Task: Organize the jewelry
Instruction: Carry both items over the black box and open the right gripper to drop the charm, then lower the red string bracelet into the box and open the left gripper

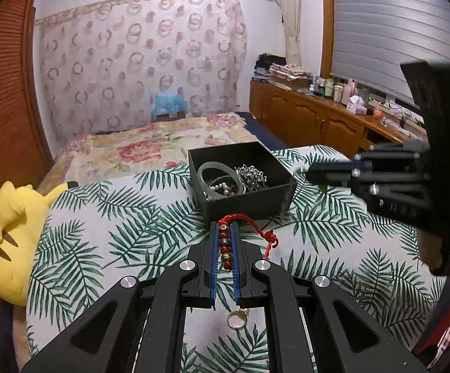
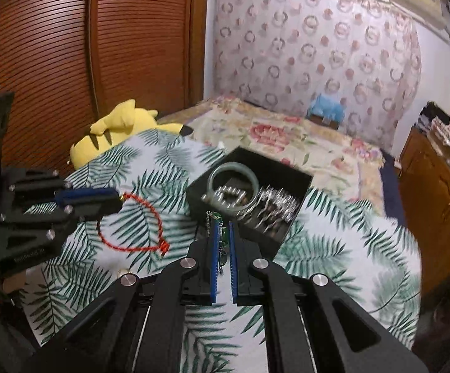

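Item one: my left gripper (image 1: 226, 233), fingers clamped on a red cord bracelet (image 1: 225, 242) strung with red, dark and gold beads. The beaded run sits between the blue pads; the red cord loop hangs free below the fingers above the leaf-print cover (image 1: 116, 217), as the right wrist view shows.

Item two: my right gripper (image 2: 221, 230), fingers closed on a green-stone piece (image 2: 224, 236) with a short silver chain. It hangs just in front of the near corner of the box.

Item three: black open box (image 1: 212, 152), standing on the leaf-print cover towards its far edge. Contents: a pale green bangle (image 1: 204, 171) at the left side, a strand of pearls (image 1: 225, 188) lying partly inside the bangle's ring, and a heap of silver chain (image 1: 251, 172) at the right side.

Item four: gold ring (image 1: 236, 318), lying loose on the cover near its front edge, seen under my left gripper. I cannot tell whether it is one ring or two.

Item five: yellow plush toy (image 1: 10, 227), lying at the left edge of the cover against the wooden slatted wardrobe door (image 1: 1, 93).

Item six: floral bedspread (image 1: 137, 146), beyond the far edge of the leaf-print cover.
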Tool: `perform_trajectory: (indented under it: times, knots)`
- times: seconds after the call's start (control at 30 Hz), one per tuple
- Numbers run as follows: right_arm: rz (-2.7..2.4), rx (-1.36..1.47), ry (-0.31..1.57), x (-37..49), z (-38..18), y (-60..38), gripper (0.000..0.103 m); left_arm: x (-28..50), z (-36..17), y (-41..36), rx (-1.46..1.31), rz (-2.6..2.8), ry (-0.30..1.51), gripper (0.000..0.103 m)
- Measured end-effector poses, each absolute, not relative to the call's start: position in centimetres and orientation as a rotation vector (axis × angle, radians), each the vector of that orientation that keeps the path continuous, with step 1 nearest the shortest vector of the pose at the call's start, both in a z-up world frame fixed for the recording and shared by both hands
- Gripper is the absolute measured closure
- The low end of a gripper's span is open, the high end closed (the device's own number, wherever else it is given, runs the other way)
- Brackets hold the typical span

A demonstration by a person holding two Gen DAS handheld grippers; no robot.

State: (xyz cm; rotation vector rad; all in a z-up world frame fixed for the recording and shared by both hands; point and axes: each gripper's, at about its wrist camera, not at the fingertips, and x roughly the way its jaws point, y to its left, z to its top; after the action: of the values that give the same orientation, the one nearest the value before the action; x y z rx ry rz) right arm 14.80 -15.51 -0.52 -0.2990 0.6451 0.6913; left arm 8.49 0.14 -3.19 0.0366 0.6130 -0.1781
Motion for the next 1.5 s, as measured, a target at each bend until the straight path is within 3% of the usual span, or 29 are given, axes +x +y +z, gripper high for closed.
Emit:
perform_trajectory:
  times: [0.5,1.3,1.4,1.5]
  knots:
    - [0.610,-0.265,0.619,21.3,1.7,-15.2,0.096,9.8,-1.2,0.7,0.047,-0.158,0.577,0.097]
    - [0.649,-0.180,0.729,23.5,-1.8,-16.3,0.092,13.1,-1.5,-0.4,0.069,-0.142,0.593,0.097]
    - [0.648,-0.183,0.721,23.5,-1.7,-16.3,0.074,13.7,-1.8,-0.6,0.067,-0.143,0.603,0.097]
    - [0.650,-0.159,0.719,23.6,-1.6,-17.0,0.071,14.2,-2.0,-0.7,0.065,-0.143,0.609,0.097]
